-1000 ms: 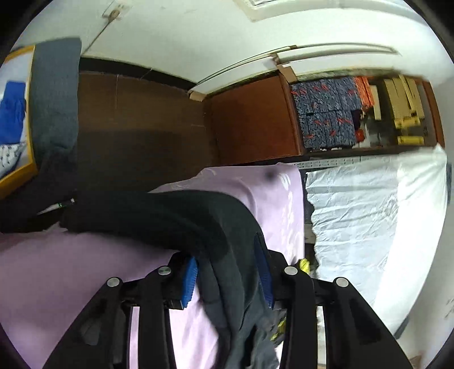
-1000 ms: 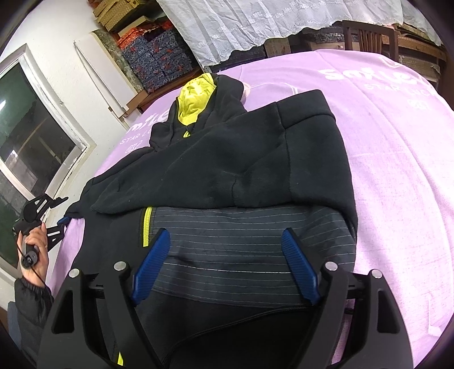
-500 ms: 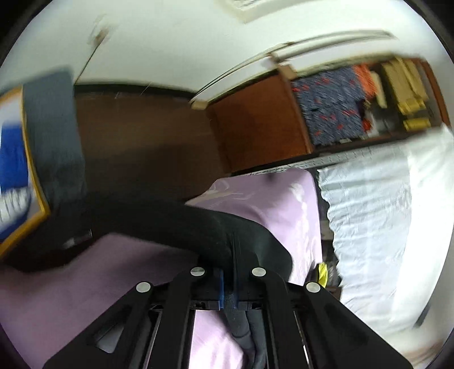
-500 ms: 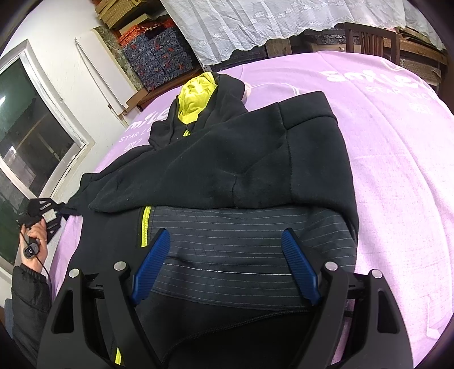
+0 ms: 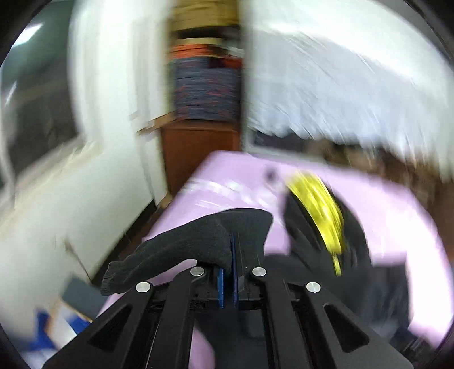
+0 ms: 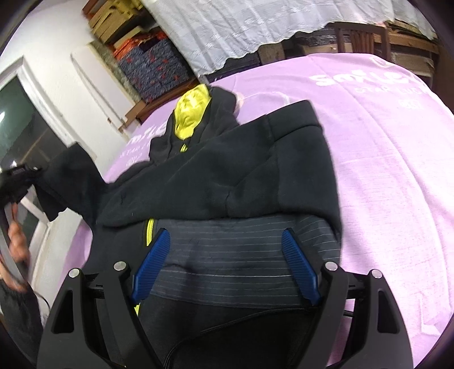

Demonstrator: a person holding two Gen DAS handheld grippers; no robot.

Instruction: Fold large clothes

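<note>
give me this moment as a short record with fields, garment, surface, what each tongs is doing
garment: black hoodie with yellow hood lining, lying partly folded
surface: purple tablecloth with white lettering
left tongs: shut on the hoodie's sleeve, lifted off the cloth; view blurred
right tongs: open over the striped hem band, gripping nothing
fold state: one sleeve laid across the body, the other held up at the left side
background: white lace cloth, stacked boxes
</note>
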